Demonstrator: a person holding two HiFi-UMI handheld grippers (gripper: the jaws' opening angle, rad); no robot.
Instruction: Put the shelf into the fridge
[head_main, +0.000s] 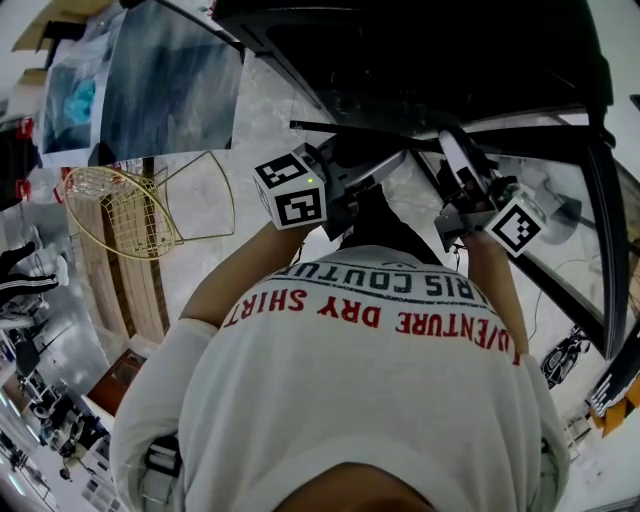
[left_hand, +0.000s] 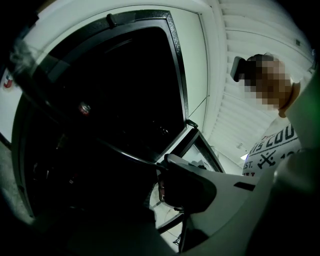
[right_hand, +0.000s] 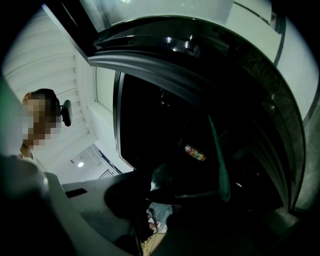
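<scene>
While both my claws point level at the tall black fridge (head_main: 420, 50) with its dark open cavity, the clear glass shelf with a thin black rim (head_main: 420, 140) lies flat between them, right at the mouth of that cavity. How far inside it reaches I can't tell.

The right gripper (head_main: 460, 197) is clamped on the shelf's near edge, at my right end. The right gripper view agrees: the right gripper (right_hand: 150, 195) has its pads pinching the dark rim, and the greenish glass edge of the shelf (right_hand: 220, 165) runs off into the fridge (right_hand: 150, 120). A small can with a red-yellow label (right_hand: 195, 152) is inside, beyond the shelf.

The left gripper (head_main: 375, 170) is at the same near edge, at my left end. In the left gripper view the left gripper (left_hand: 160, 192) has its jaws a little apart. The shelf's thin rim (left_hand: 125, 152) curves across the black fridge opening (left_hand: 125, 75) and runs in at the tips, touching the lit white jaw's dark pad. The other jaw is only a dark shape, so I can't tell whether it presses.

A gold wire basket (head_main: 130, 210) lies on the pale marble floor (head_main: 270, 110), well apart to my left. My white T-shirt with red and black lettering (head_main: 350, 380) fills the lower head view.
</scene>
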